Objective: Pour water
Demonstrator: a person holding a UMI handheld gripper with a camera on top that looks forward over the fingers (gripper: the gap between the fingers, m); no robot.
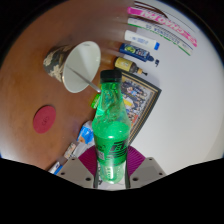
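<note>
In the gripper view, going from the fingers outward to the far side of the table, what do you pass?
Gripper, shut on the green bottle → bottle's yellow cap → white cup lying on its side → blue packet → pink-and-white packets at the far edge.

tool (112,170) gripping green bottle (112,125) upright | white cup (82,66) beyond | pink disc (45,120) beside

Brown table (45,85) with red disc (44,120), tilted cup (78,65)
</note>
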